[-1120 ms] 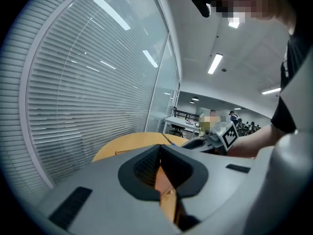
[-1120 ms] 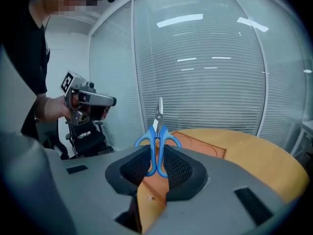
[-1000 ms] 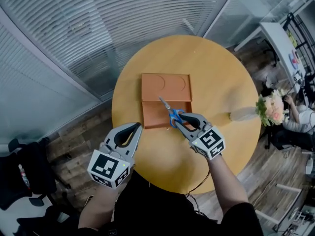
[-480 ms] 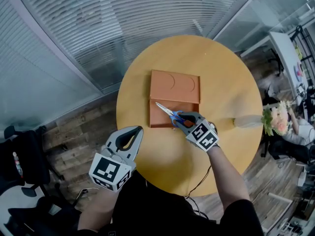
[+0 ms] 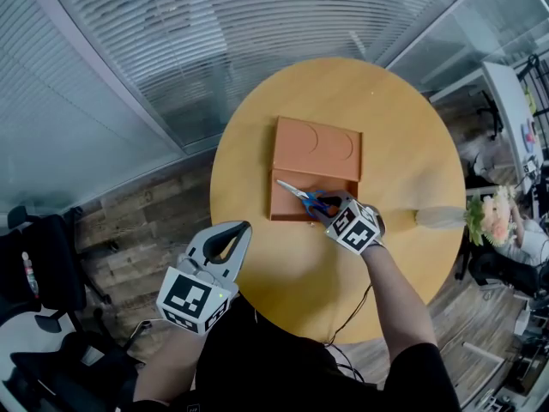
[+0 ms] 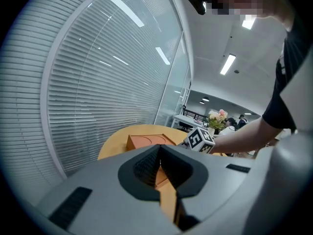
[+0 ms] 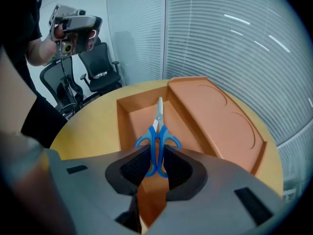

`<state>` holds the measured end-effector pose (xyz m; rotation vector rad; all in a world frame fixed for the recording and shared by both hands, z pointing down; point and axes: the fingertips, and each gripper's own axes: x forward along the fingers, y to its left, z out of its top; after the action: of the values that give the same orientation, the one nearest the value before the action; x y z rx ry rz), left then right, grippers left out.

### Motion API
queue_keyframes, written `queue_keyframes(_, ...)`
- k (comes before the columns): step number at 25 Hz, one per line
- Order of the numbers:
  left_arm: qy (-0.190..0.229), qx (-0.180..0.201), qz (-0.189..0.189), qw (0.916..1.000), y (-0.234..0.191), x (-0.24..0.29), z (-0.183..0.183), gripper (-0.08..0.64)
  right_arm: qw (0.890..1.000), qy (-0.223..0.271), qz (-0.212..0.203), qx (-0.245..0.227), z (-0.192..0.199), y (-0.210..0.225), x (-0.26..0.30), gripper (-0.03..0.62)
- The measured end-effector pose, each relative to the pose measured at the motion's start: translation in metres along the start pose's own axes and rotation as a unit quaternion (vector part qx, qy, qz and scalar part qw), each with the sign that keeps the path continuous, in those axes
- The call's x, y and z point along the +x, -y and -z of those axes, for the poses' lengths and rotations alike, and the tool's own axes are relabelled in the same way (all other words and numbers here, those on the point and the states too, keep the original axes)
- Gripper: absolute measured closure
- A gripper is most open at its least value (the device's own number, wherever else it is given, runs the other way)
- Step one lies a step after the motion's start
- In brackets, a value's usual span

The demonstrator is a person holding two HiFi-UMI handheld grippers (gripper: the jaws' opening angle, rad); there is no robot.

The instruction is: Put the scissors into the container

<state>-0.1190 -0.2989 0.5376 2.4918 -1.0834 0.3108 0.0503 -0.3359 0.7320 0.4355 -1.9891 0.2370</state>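
The scissors [image 5: 302,195], with blue handles and steel blades, hang over the open compartment of the orange container [image 5: 339,144] on the round wooden table [image 5: 283,273]. My right gripper [image 5: 319,202] is shut on the handles. In the right gripper view the scissors [image 7: 157,136] point away from me along the tray compartment [image 7: 128,116], and the right gripper [image 7: 155,155] clamps the handle loops. The container's raised part [image 7: 215,116] bears two round imprints. My left gripper [image 5: 243,226] is shut and holds nothing, beside the table's near left edge. The left gripper [image 6: 161,153] faces the container [image 6: 144,141].
A pale vase [image 5: 437,217] with pink flowers [image 5: 493,217] stands at the table's right edge. A glass wall with blinds curves behind the table. A black office chair [image 5: 34,273] stands on the wooden floor to the left. Desks stand at the far right.
My right gripper has carried the scissors from the container's near edge to over its open compartment, blades swung leftward. The left gripper has hardly moved.
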Motion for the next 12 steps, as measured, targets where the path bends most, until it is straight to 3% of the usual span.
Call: queue_keyframes(12, -0.006, -0.002, 0.001, 1.0000, 0.004, 0.000, 0.004, 0.548, 1.000, -0.021, -0.007, 0.011, 0.011, 0.006, 0.016, 0.494)
